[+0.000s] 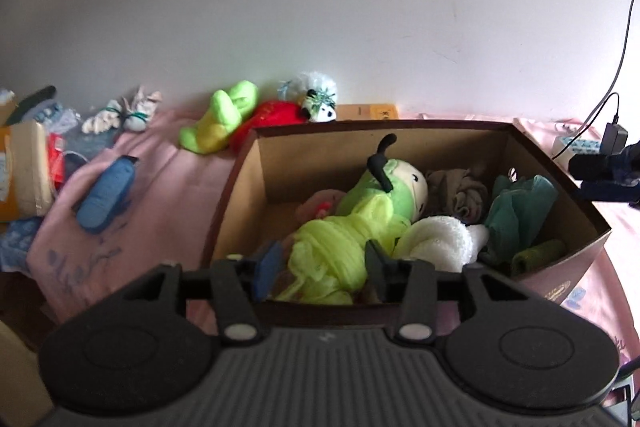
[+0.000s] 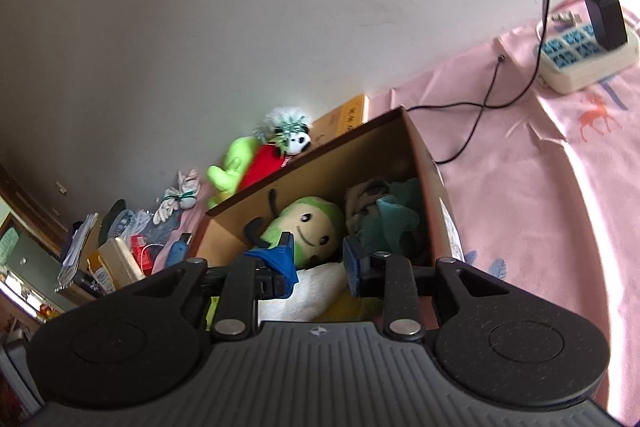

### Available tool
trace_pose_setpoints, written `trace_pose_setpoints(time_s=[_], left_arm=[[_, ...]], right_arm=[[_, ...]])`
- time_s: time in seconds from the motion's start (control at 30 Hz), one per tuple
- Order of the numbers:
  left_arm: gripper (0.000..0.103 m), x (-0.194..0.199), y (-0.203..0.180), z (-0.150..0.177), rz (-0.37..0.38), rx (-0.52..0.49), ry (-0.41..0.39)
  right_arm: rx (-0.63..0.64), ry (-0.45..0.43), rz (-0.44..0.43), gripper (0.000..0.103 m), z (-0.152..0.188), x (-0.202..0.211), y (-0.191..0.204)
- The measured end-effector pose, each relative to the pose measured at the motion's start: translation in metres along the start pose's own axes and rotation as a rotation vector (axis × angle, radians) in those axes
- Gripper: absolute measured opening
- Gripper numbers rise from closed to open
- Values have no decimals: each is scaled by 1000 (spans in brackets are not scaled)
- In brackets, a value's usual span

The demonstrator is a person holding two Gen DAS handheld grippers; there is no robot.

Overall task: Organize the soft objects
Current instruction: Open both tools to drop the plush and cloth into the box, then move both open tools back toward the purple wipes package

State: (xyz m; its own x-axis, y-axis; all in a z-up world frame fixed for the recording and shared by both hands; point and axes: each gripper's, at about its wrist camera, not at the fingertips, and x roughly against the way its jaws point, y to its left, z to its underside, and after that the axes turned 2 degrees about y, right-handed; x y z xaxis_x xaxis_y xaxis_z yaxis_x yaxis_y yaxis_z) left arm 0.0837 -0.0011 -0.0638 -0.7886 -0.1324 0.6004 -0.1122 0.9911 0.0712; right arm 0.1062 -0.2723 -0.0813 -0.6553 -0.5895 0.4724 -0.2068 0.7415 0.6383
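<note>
Left wrist view: the left claw [image 1: 320, 263] is hovering at the near rim of the brown cardboard box [image 1: 440, 126], jaws parted, straddling the yellow-green mesh bath pouf [image 1: 328, 259] without visibly pressing it; judged released. Already lying in the box: a green plush doll with black antennae [image 1: 384, 187], a white fluffy towel roll [image 1: 436, 237], a grey-brown crumpled cloth [image 1: 460, 193], a teal mesh pouf [image 1: 520, 215] and a folded olive cloth [image 1: 540, 253]. Still lying outside on the pink bed sheet [image 1: 168, 163]: a lime-green plush toy [image 1: 220, 119], a red plush cushion [image 1: 268, 119], a small white-and-black plush with tinsel [image 1: 320, 103], a blue slipper-shaped object [image 1: 106, 193] and small white knotted bundles [image 1: 120, 115]. Right wrist view: the right claw [image 2: 320, 261] is hanging over the same box, jaws slightly apart with nothing pinched between the blue pads [image 2: 354, 267]; the plush doll's face is showing just beyond them. Judgement: packing is roughly half done, with several soft items along the wall still waiting.
</note>
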Motion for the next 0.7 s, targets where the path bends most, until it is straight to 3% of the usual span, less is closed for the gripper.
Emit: trace_pose_setpoints(time_s=[0.43,0.7], left_arm=[[49,75,-22,14,-50,19,61],[51,109,-39,33,-82,16,61]], right_arm=[[219,-60,58,11,40,62,40],[223,-94,96,12,69,97,48]])
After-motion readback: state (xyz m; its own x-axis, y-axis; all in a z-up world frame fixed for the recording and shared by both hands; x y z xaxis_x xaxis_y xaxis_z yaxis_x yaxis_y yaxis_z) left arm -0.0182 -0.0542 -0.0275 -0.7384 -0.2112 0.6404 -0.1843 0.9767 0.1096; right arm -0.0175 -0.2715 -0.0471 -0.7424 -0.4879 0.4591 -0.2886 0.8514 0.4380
